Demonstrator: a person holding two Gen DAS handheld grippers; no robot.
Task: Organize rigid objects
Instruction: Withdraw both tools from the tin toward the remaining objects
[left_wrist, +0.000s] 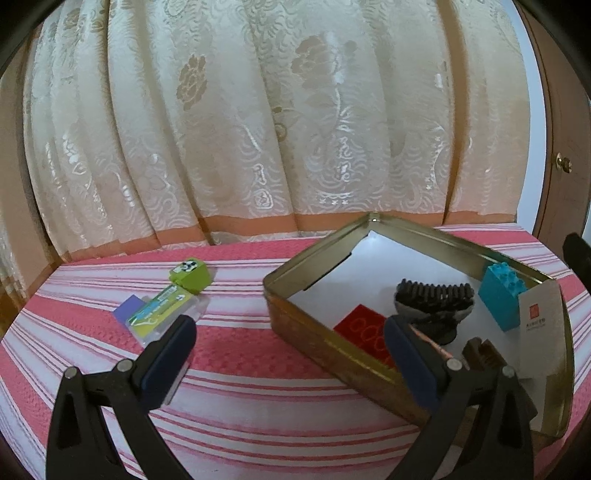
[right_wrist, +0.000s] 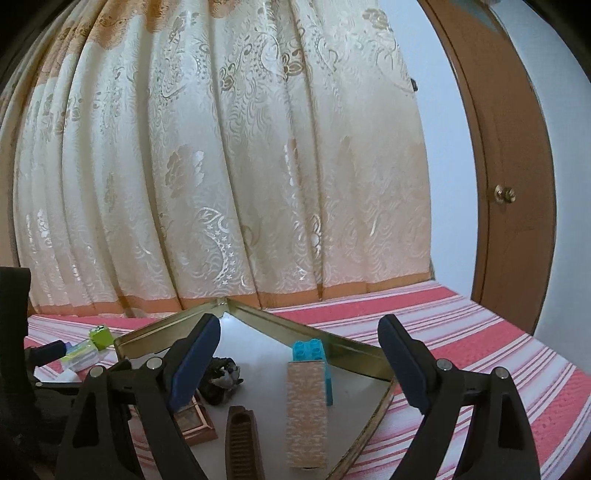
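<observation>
Nearest the left wrist lens, the left hand-held gripper stands with its blue-padded jaws spread wide and nothing between them. Its left finger hangs over the striped pink-and-white cloth and its right finger reaches over the near wall of the gold metal tin. Just beyond the left fingertip lies a clear flat case with a green-and-yellow label, with a purple card touching its left side and a green block with a cartoon face at its far end; all three sit on the cloth outside the tin.

Inside the tin, a red studded brick lies flat near the front wall, a black comb-like brush sits mid-tin, a blue studded brick stands by the right wall, and a white card with a red stamp leans beside it.

The right hand-held gripper is also spread wide and empty, hovering over the tin's white floor. Below it stands a tall patterned beige box touching the blue brick, a brown ribbed piece lying flat, and a copper-framed item partly hidden by the left finger. A cream patterned curtain hangs behind, with a brown door at the right.
</observation>
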